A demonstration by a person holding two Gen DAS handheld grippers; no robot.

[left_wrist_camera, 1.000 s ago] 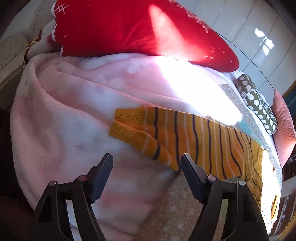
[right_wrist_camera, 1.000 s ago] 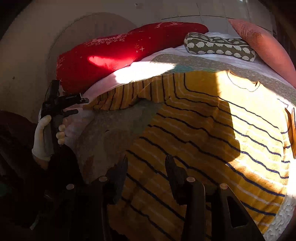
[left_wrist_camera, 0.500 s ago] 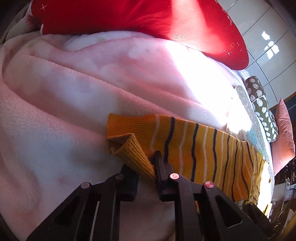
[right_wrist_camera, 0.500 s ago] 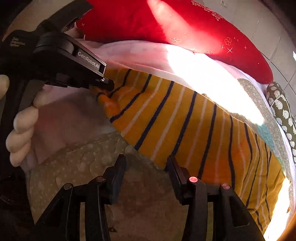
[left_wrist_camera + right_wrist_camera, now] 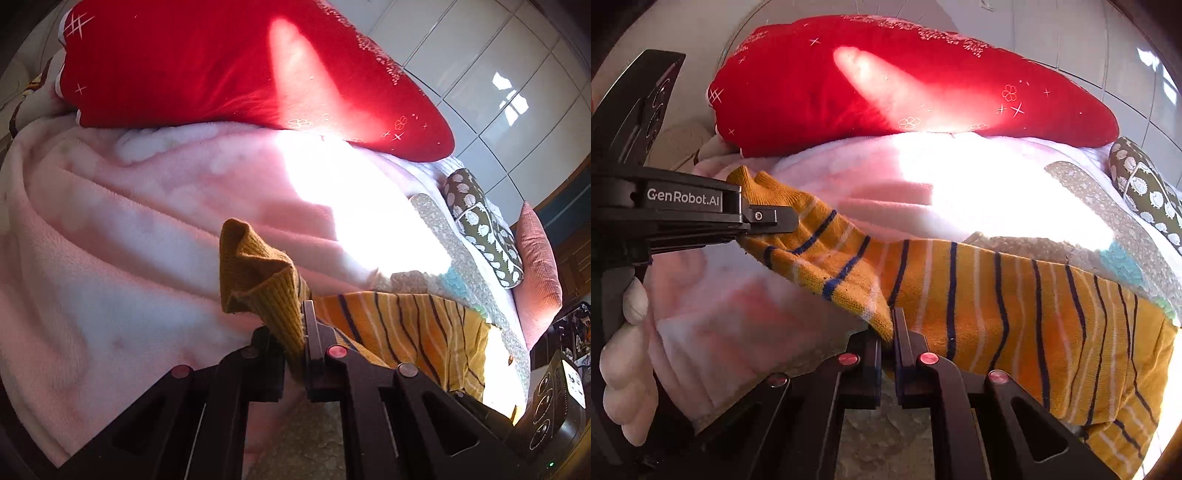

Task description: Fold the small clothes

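A small mustard-yellow sweater [image 5: 1015, 310] with dark blue and white stripes lies on the bed, one sleeve stretched out to the left. My left gripper [image 5: 297, 334] is shut on the sleeve's ribbed cuff [image 5: 258, 284] and holds it lifted; it also shows in the right wrist view [image 5: 768, 221]. My right gripper [image 5: 888, 338] is shut on the lower edge of the same sleeve, further along toward the body.
A pink fleece blanket [image 5: 129, 229] lies under the sleeve. A big red pillow [image 5: 240, 70] lies behind it. A green patterned bolster [image 5: 480, 236] and a pink cushion [image 5: 535, 273] are at the right. A speckled quilt [image 5: 886, 435] covers the bed near me.
My left gripper has lifted the cuff off the blanket. My right gripper, open half a second ago, has closed on the sleeve's lower edge.
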